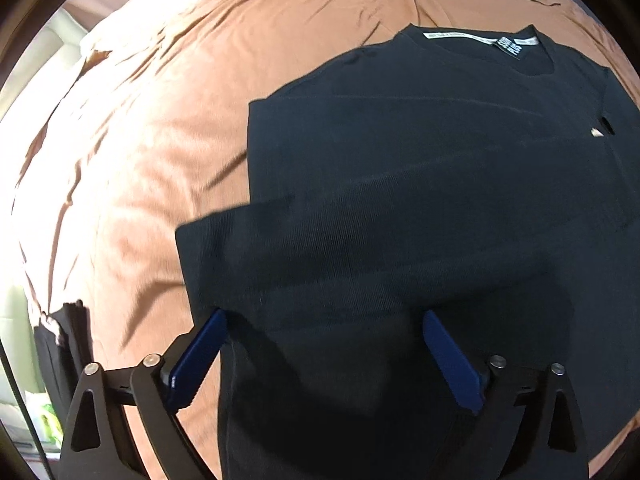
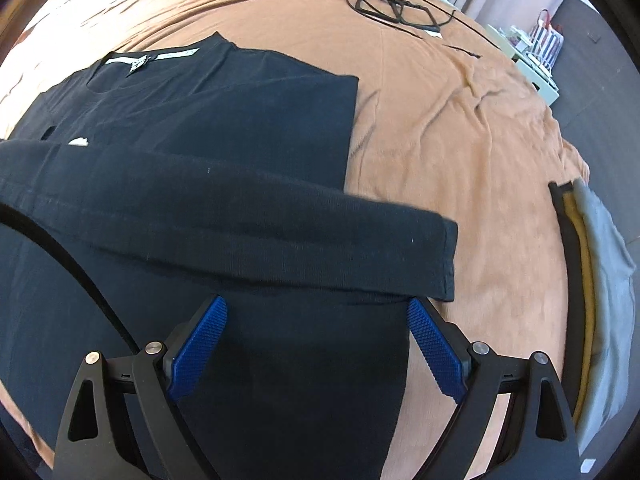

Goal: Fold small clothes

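A black long-sleeved top point(image 1: 420, 168) lies flat on the orange bedsheet point(image 1: 160, 120), collar and white neck label point(image 1: 460, 38) at the far end. Both sides are folded inward and a sleeve point(image 2: 280, 232) lies across the body, its cuff sticking out past the right edge. My left gripper point(image 1: 326, 316) hovers over the lower left part of the top, jaws wide apart, nothing between the blue pads point(image 1: 196, 364). My right gripper point(image 2: 316, 308) hangs over the lower right part of the top point(image 2: 200, 120), just below the crossing sleeve, also open and empty.
A coiled black cable point(image 2: 396, 8) lies on the sheet point(image 2: 460, 140) beyond the top. A stack of folded clothes point(image 2: 592, 288) sits at the bed's right edge, another dark folded pile point(image 1: 64, 344) at the left edge. Boxes point(image 2: 536, 56) stand on the floor at the far right.
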The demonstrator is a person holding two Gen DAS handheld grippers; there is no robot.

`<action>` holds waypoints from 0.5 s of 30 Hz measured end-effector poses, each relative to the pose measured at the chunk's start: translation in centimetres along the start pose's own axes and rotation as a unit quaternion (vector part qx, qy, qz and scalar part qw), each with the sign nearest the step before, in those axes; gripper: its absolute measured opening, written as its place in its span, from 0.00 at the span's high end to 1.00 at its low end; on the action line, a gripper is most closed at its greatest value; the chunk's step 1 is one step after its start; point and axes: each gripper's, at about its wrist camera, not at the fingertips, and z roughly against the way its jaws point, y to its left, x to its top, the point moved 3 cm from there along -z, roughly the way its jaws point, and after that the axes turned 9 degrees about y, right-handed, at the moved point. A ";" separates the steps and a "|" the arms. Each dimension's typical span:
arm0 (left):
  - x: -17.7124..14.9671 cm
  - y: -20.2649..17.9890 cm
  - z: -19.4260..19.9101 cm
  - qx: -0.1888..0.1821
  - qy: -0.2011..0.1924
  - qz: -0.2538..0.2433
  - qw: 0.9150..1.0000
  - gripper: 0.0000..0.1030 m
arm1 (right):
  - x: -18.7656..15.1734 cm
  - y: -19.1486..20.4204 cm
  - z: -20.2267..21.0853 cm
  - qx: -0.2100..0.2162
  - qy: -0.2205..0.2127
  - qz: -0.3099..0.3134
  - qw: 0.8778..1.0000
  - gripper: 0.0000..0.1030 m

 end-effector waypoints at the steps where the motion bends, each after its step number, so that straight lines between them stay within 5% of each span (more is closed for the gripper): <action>1: 0.3 0.1 -0.1 0.002 -0.001 0.000 1.000 0.00 | 0.2 0.0 -0.1 -0.001 0.000 0.000 1.000 0.12; 15: 5.2 1.1 -0.1 0.022 -0.019 0.007 1.000 0.00 | 6.3 0.3 -1.5 -0.020 -0.012 -0.012 1.000 0.12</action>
